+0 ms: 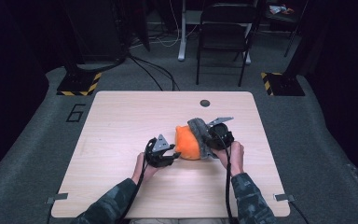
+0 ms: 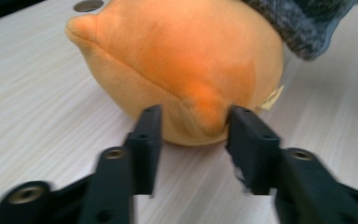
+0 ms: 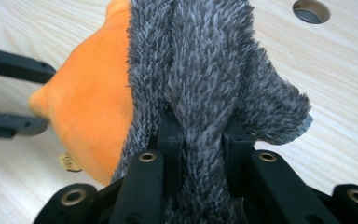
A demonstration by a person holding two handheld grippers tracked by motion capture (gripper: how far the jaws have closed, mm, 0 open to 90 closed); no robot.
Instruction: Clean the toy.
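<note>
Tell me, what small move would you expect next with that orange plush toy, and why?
Probably the left tongs back off from the orange plush toy. Their jaws stand apart on either side of a fold of orange fabric and hardly seem to press it, while the right tongs are clamped on the grey furry part. So the right hand alone likely carries on.

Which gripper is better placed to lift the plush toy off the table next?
Right. The right gripper is clamped on the grey fur of the plush toy, while the left gripper has just been opening; its jaws flank the orange nub without squeezing it.
</note>
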